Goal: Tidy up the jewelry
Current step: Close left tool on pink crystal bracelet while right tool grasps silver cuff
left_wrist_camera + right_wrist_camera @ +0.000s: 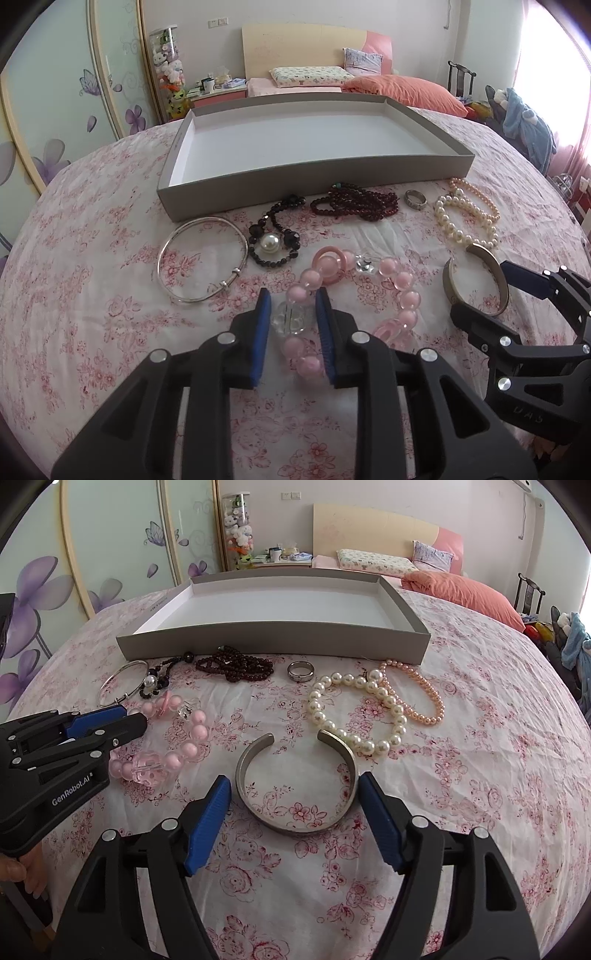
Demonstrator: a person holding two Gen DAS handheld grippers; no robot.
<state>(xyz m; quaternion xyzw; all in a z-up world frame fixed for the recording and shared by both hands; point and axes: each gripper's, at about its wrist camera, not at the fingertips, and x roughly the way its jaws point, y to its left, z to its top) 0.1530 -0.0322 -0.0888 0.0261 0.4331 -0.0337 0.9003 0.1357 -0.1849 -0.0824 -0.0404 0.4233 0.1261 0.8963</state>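
Left tongs: low over the bed, blue pads narrowly parted, astride a section of beads, contact not discernible. Right tongs: likewise low, jaws spread wide, pads angled outward, nothing gripped. Both pointing forward, side by side, left hand partly visible at the handle.

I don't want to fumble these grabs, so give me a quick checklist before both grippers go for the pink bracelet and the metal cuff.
1. Left gripper straddles the pink bead bracelet: ok, beads sit between the pads.
2. Left gripper closed on it: not ok, gaps show on both sides.
3. Right gripper open wide enough for the metal cuff: ok, fingers flank it.
4. Cuff free of the white pearl bracelet: not ok, one cuff end touches the pearls.
5. Grey tray ready to receive: ok, nothing inside.
6. Grippers clear of each other: ok, apart.
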